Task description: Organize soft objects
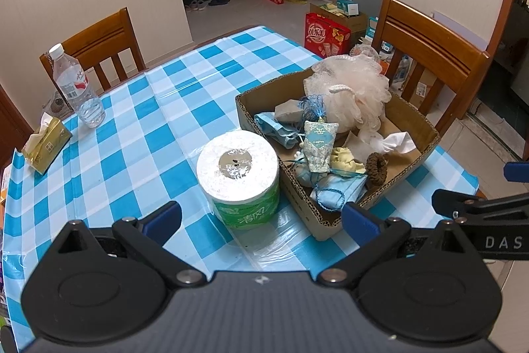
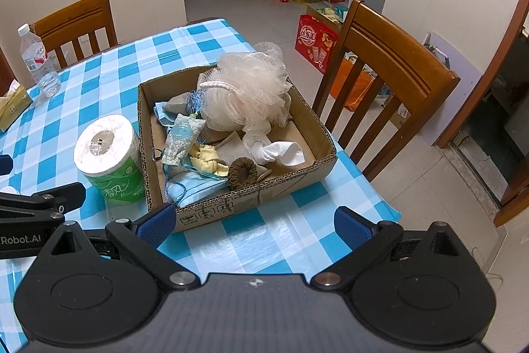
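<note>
While both tools hang above the near edge of the table, the left gripper [image 1: 261, 220] and the right gripper [image 2: 254, 227] each have their blue pads spread wide with nothing between them, so nothing is in hand yet. Most of the soft things already lie in the cardboard box [image 2: 317, 174] near the table's right edge: a pale bath pouf [image 2: 251, 88] heaped at the far side, a crumpled tissue [image 2: 281, 153], a brown hair tie [image 2: 243, 172], a blue face mask [image 2: 195, 184] in the near left corner, and a patterned sachet [image 2: 182, 134] propped across the pile. Only the toilet roll [image 1: 238, 174] stands outside, upright and touching or just beside the box's left wall. Trouble would likely come from the roll: squeezed too hard it would dent, and gripped off-centre it could tip or roll toward the table edge. Dropped onto the crowded near corner, it may perch on the mask and sachet and topple back out, or shove the light box sideways on the slick checked cloth [image 2: 264, 240].
</note>
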